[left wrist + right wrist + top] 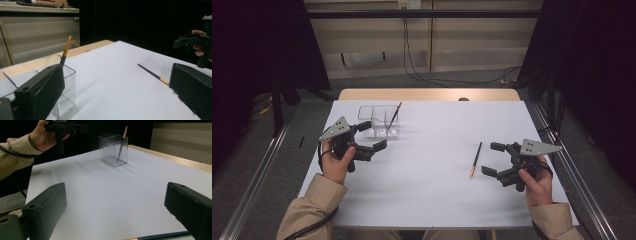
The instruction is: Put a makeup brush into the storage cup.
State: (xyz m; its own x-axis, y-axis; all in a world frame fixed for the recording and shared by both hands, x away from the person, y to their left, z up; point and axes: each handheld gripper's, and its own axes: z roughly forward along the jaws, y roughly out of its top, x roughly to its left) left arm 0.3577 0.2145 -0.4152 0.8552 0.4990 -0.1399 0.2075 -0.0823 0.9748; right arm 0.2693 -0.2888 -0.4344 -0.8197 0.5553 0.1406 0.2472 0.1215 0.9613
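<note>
White counter (pixel 432 190): lying near right edge, pencil (pixel 476 159); risking rolling (round shaft) under released right tongs (pixel 496 159).

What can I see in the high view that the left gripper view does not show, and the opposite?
The high view alone gives both of the person's beige sleeves, the left gripper from outside with its grey plate, and the floor cables behind the table. The left gripper view alone gives a desk with a keyboard in the background. Both share the white table, the clear organizer with one pencil standing inside, the loose pencil lying flat, and the open right gripper.
</note>
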